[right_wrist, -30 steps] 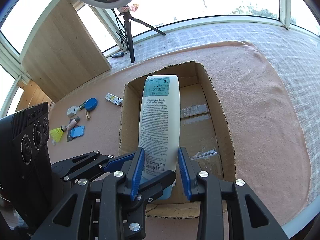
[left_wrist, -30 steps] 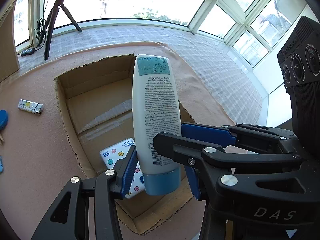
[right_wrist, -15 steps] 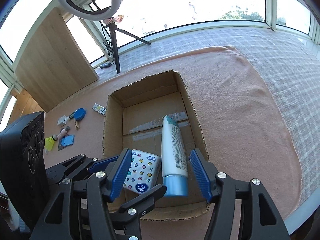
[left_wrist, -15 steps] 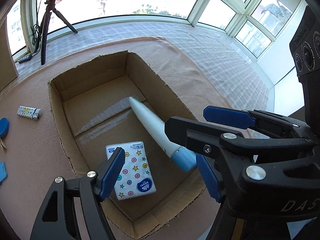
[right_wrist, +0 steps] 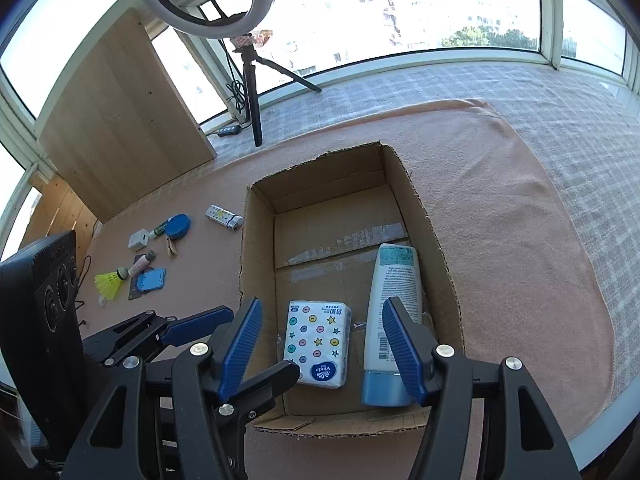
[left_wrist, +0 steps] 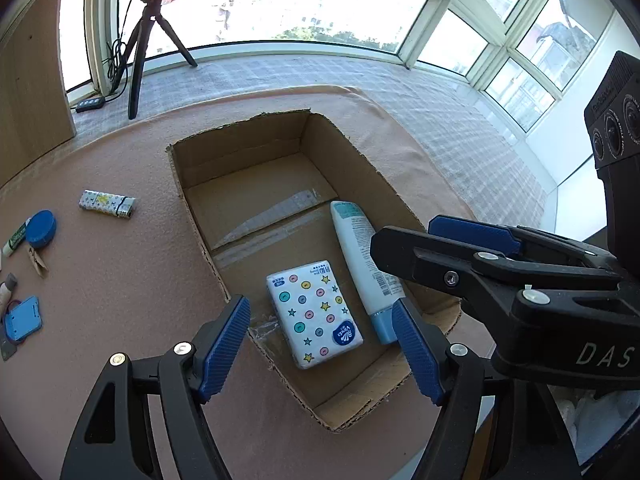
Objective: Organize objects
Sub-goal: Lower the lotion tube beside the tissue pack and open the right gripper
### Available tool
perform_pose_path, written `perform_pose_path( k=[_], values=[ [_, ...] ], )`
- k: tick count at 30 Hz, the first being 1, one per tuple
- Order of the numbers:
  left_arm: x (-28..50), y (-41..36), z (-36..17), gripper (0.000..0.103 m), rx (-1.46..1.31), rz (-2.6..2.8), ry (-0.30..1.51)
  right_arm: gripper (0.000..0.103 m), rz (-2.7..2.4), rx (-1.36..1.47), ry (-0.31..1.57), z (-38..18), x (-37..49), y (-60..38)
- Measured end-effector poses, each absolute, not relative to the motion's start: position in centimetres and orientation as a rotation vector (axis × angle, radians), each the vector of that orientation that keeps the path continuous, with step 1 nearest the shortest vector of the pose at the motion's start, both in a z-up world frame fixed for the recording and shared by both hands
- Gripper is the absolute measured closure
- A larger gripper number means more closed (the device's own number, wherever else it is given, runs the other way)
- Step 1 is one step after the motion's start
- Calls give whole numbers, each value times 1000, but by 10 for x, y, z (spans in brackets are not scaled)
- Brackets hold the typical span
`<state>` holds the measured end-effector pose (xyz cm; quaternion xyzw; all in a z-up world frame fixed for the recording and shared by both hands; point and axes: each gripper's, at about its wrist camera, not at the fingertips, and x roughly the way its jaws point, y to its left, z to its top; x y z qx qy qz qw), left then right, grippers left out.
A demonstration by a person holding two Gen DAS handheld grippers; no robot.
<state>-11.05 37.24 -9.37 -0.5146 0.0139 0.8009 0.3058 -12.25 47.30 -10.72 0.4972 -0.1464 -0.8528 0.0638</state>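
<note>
Both grippers hang with fingers spread and empty: left gripper (left_wrist: 320, 344), right gripper (right_wrist: 322, 344). The lotion tube (right_wrist: 390, 316) lies flat in the cardboard box (right_wrist: 448, 280), just beside the tissue pack (right_wrist: 318, 342). The risk — reaching toward 9 o'clock for the lighter (left_wrist: 107, 204), the left gripper may snag the torn box wall and shift the box on the counter.

left wrist: rides left gripper (left_wrist: 320, 344), looks steeply down, close over box (left_wrist: 240, 148) from near-left corner | right wrist: rides right gripper (right_wrist: 322, 344), looks down over box (right_wrist: 448, 264) near edge | shared: box interior, pack (left_wrist: 314, 314), bottle (left_wrist: 360, 256), tripod (left_wrist: 142, 52)
</note>
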Motion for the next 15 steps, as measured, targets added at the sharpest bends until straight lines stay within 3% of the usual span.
perform_pose_path(
  k=[8, 15],
  values=[
    [-112, 306, -95, 27, -1402, 2185, -12, 44, -2551, 1478, -458, -104, -107, 439],
    [-123, 233, -102, 27, -1466, 2263, -66, 44, -2579, 1460, -295, -99, -92, 390]
  ],
)
